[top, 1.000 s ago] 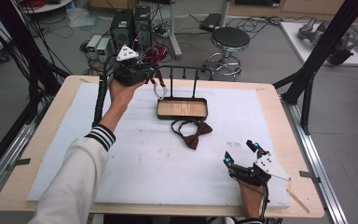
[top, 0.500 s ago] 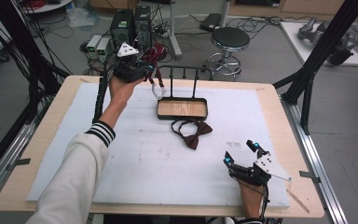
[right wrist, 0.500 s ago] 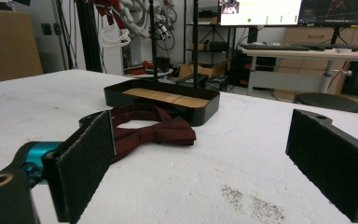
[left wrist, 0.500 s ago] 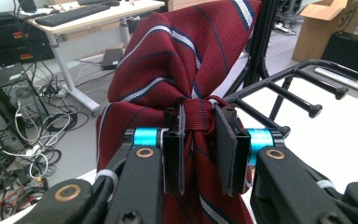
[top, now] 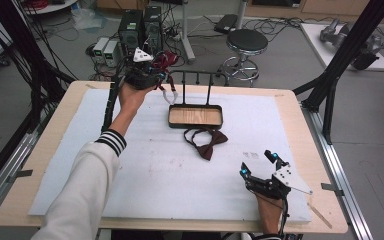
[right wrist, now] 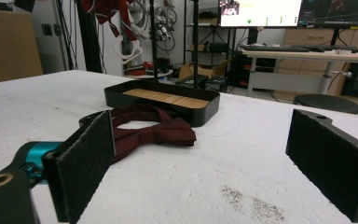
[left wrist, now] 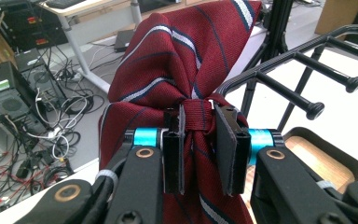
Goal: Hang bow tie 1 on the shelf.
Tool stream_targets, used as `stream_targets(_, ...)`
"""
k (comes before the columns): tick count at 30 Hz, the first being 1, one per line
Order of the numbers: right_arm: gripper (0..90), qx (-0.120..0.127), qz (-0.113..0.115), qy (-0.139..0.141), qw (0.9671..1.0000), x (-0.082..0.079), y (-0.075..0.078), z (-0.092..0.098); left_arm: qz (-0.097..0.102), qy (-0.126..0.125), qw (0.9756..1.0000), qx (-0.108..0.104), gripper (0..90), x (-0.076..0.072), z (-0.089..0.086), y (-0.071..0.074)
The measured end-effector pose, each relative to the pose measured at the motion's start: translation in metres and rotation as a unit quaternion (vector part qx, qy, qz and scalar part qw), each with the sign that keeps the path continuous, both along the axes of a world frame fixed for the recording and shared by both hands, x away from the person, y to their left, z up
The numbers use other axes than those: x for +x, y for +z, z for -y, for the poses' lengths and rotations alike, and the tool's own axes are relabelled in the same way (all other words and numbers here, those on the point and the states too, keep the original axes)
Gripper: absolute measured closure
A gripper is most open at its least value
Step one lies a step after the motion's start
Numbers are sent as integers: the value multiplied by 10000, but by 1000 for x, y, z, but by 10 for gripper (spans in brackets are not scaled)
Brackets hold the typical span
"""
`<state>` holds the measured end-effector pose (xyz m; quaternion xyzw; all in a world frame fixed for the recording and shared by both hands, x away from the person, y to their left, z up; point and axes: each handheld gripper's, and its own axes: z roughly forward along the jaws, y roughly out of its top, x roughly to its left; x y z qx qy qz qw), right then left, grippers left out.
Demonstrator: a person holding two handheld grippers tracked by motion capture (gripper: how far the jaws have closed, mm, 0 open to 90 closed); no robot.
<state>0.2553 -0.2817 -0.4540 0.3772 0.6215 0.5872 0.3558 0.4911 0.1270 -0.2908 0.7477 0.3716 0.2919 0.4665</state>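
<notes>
The setting is a laboratory or test workspace. A table (top: 45, 150) covered with a white sheet stands inside a black metal frame (top: 340, 60), with computer towers (top: 140, 25), power units (top: 105, 50) and loose cables (top: 45, 10) on the grey floor behind it. A round stool (top: 247, 42) and monitors (right wrist: 261, 11) on a desk (right wrist: 307, 56) stand nearby.

One black rack tray (top: 195, 117) stands on the table; one brown bow tie (top: 206, 142) lies just before it, one striped red tie (left wrist: 177, 70) hangs beside it.
</notes>
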Motion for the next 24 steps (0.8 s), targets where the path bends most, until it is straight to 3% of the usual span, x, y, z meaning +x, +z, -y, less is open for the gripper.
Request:
stream_targets(11,72,-8,8,2,10000,0,0,0,-169,21,9998,98,702,-4,-6,-5)
stream_targets(17,72,6,13,4,10000,0,0,0,-308,51,9994,131,518,-4,-9,-4)
stream_targets(24,72,-9,37,0,10000,0,0,0,-21,7,10000,-31,290,-15,-21,-2)
